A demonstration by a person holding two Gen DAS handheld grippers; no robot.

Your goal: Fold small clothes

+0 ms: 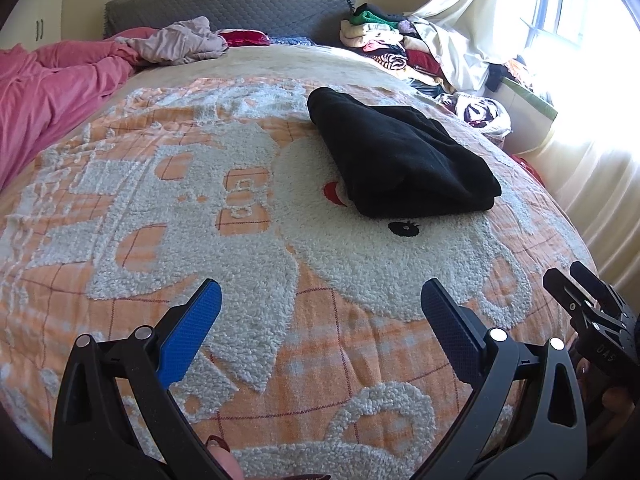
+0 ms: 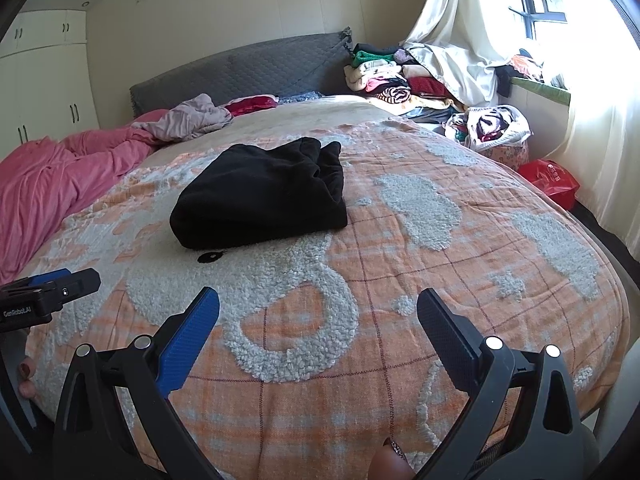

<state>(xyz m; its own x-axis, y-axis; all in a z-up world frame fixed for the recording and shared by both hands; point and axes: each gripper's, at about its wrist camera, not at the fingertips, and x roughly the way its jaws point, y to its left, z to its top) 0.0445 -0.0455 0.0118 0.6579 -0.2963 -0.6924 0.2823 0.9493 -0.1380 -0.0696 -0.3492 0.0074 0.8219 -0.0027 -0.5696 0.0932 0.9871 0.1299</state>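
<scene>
My left gripper point(image 1: 320, 308): nearest the lens, blue-padded fingers spread wide, nothing between them, held above the near edge of the bed.
My right gripper point(image 2: 318, 316): fingers likewise spread wide and holding nothing, above the same near edge; its black body shows at the right edge of the left wrist view.
Bedspread point(image 2: 400, 240): orange check with fluffy white raised patterns, covering the bed.
Black garment point(image 1: 400, 160): folded into a thick bundle, lying on the bedspread well beyond both grippers, touched by neither.
Pink duvet point(image 1: 52, 88): bunched along the bed's left side.
Grey headboard point(image 2: 240, 72): against the far wall.
Clothes pile point(image 2: 384, 76): mixed colours, stacked at the far right corner beside the curtain point(image 2: 448, 40).
Red bag point(image 2: 550, 180): on the floor right of the bed.
</scene>
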